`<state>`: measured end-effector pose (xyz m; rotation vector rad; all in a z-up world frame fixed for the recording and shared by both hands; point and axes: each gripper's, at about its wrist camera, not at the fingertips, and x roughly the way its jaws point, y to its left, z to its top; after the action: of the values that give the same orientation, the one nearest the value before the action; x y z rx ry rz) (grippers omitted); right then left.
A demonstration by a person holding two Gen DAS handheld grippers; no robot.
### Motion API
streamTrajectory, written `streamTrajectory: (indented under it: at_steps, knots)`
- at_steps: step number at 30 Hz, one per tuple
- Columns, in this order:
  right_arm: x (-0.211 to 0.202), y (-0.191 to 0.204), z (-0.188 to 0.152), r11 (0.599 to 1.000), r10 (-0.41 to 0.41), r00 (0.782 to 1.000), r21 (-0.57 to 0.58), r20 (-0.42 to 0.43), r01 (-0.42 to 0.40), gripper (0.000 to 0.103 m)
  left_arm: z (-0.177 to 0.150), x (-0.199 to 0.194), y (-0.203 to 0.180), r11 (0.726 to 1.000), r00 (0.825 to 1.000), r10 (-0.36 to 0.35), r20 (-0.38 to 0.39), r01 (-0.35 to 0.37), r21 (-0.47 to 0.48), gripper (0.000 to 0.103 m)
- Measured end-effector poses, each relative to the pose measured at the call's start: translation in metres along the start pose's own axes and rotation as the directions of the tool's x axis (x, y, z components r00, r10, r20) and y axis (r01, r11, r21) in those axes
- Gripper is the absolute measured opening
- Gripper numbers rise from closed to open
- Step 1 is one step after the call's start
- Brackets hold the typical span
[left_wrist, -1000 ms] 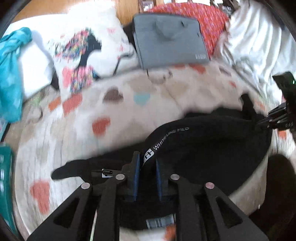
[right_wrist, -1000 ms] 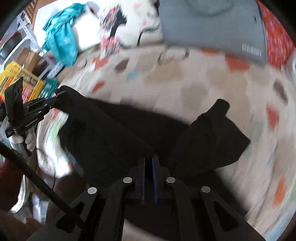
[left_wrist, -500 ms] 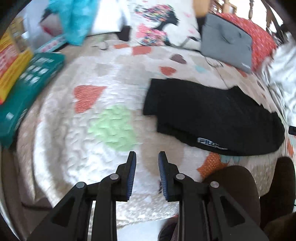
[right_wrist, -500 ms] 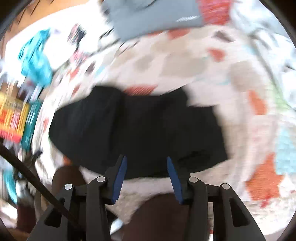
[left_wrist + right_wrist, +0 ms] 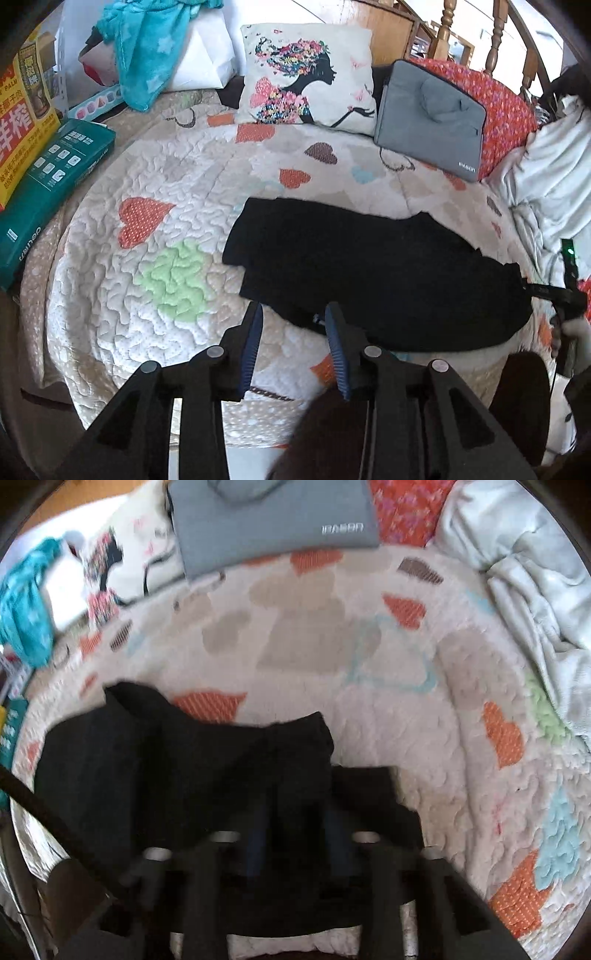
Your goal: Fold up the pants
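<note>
The black pants point(image 5: 369, 273) lie folded in a long flat band on the heart-patterned quilt point(image 5: 155, 221), just ahead of the left gripper point(image 5: 293, 317), whose jaws stand apart and hold nothing, its right finger at the cloth's near edge. The right gripper point(image 5: 295, 812) sits low over the pants' other end, its jaws spread; the view is blurred. Beyond lie a gray laptop sleeve point(image 5: 432, 118) and a printed pillow point(image 5: 306, 74).

The pants point(image 5: 373, 273) are plain black. The quilt point(image 5: 173, 184) is cream with orange, green, brown and blue hearts. The pillow point(image 5: 306, 74) is white with a black silhouette and multicoloured flowers. The sleeve point(image 5: 432, 114) is grey, the towel point(image 5: 147, 51) teal with pale stars.
</note>
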<state>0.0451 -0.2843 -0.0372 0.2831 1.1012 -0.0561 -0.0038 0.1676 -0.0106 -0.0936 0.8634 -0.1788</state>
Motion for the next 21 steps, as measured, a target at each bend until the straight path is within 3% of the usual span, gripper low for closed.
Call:
streamTrajectory:
  at_steps: [2, 5, 9, 11, 12, 15, 17, 21]
  knots:
    - [-0.022, -0.007, -0.003, 0.998, 0.052, 0.998, 0.025, 0.047, -0.054, 0.011, 0.002, -0.002, -0.003, 1.0, 1.0, -0.007, 0.004, 0.007, 0.0, 0.035]
    - [-0.052, -0.019, -0.013, 0.997, 0.063, 0.993, 0.043, 0.104, -0.068, 0.011, 0.004, 0.0, -0.004, 1.0, 1.0, -0.02, 0.002, 0.02, -0.005, 0.036]
    - [-0.04, -0.043, -0.026, 0.995, 0.022, 0.998, 0.097, 0.064, -0.028, 0.013, 0.005, 0.012, -0.005, 0.999, 0.999, -0.036, -0.024, 0.035, -0.032, 0.036]
    - [-0.019, -0.059, -0.033, 0.988, 0.029, 1.0, 0.152, -0.012, -0.026, 0.022, 0.004, 0.015, -0.008, 0.999, 0.999, -0.031, -0.035, 0.03, -0.043, 0.036]
    - [-0.02, -0.065, -0.039, 0.981, 0.046, 0.999, 0.188, -0.008, -0.044, 0.026, 0.003, 0.014, -0.007, 0.999, 0.999, -0.036, -0.034, 0.035, -0.042, 0.036]
    - [-0.033, -0.076, -0.042, 0.963, 0.079, 0.995, 0.254, 0.063, -0.093, 0.044, 0.002, 0.01, -0.006, 0.998, 0.999, -0.043, -0.027, 0.042, -0.041, 0.036]
    - [-0.044, -0.082, -0.04, 0.961, 0.054, 0.991, 0.265, 0.123, -0.085, 0.064, 0.003, 0.01, -0.003, 0.998, 0.999, -0.042, -0.028, 0.04, -0.052, 0.036]
    - [-0.03, -0.082, -0.028, 0.958, 0.112, 0.985, 0.25, 0.129, -0.141, 0.068, 0.003, 0.011, -0.002, 0.995, 0.998, -0.051, -0.03, 0.049, -0.082, 0.036]
